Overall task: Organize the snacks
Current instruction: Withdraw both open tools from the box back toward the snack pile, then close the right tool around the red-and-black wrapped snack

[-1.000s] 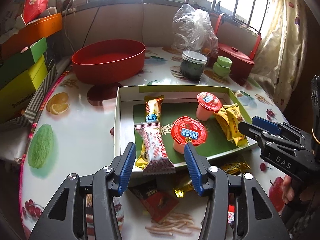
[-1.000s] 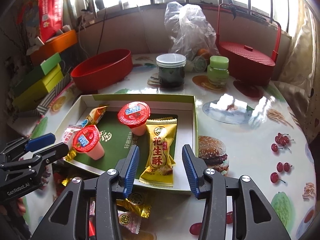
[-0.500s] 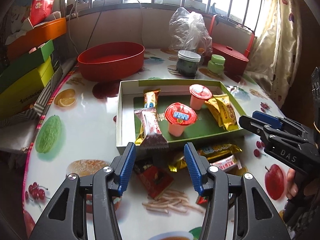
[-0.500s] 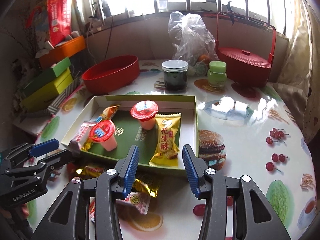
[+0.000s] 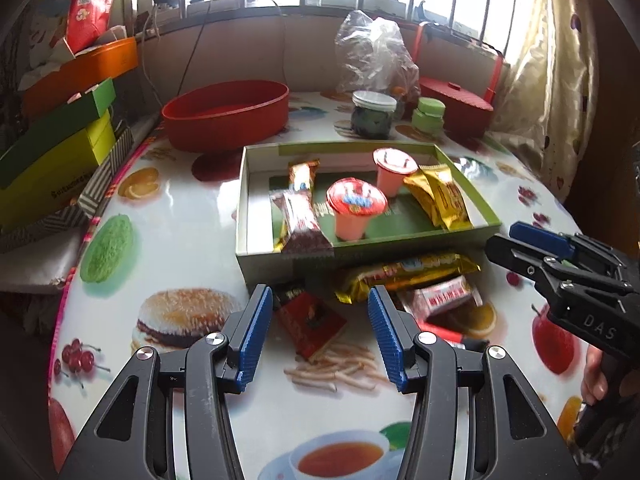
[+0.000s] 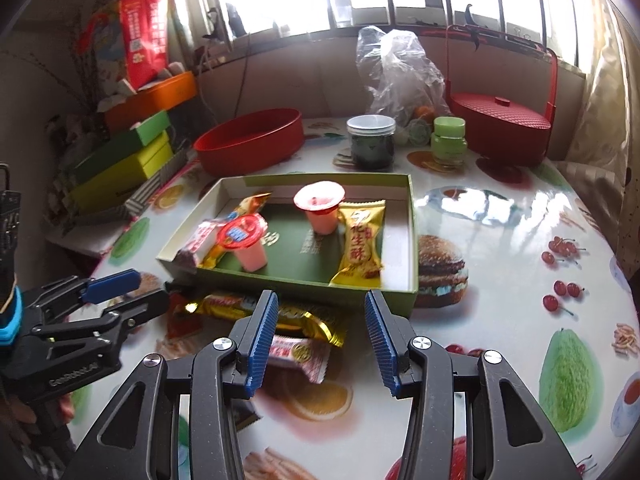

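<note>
Left wrist view: both grippers, left (image 5: 320, 328) and right (image 6: 318, 332), released above crinkly foil wrappers (image 5: 404, 274) beside rectangular cardboard tray (image 5: 242, 216)

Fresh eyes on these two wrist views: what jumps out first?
The green snack tray mid-table, holding two red-lidded jelly cups and a gold peanut-candy pack. Loose wrappers lie on the table at its near edge, a long gold bar among them. Behind it sits a red oval tub.

Left gripper (image 5: 320, 300), right gripper (image 6: 320, 304), both agape, empty.
</note>
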